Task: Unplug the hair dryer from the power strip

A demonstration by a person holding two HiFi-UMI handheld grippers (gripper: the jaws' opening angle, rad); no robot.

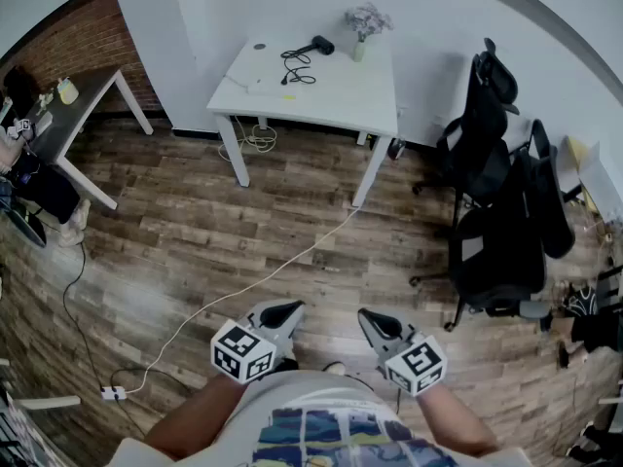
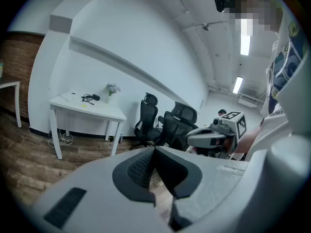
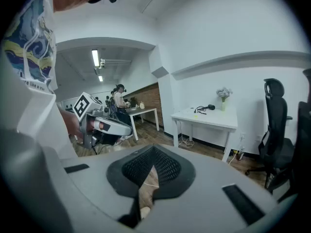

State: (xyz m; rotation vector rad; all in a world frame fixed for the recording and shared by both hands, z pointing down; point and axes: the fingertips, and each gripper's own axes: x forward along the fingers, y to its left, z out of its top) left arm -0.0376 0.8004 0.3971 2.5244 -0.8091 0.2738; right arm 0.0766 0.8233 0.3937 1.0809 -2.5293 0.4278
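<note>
The left gripper (image 2: 154, 149) has its pads pressed together with nothing between them. The right gripper (image 3: 153, 147) is likewise clenched at the tips and empty; only floor shows through the slit below its pads. In the head view the left gripper (image 1: 292, 307) and right gripper (image 1: 365, 315) are held low in front of the person's shirt (image 1: 311, 426). They sit side by side but apart, both tipped a little downward over the wooden floor (image 1: 195, 232).

A white cord (image 1: 263, 280) runs across the floor from near the left gripper toward the table (image 1: 331, 100). The table is white and stands against the far wall, well apart from both grippers.

The dryer (image 1: 321, 45) lies on the table's far part, black, with its cable (image 1: 297, 66) looped beside it. The cable leads toward a white strip (image 1: 263, 87) near the table's front edge; it is too small to tell whether the plug is in. A vase (image 1: 361, 29) with flowers stands just right of the dryer. Black chairs (image 1: 496, 212) crowd the right side, and a dark desk (image 1: 73, 110) stands at the left by a brick wall.
</note>
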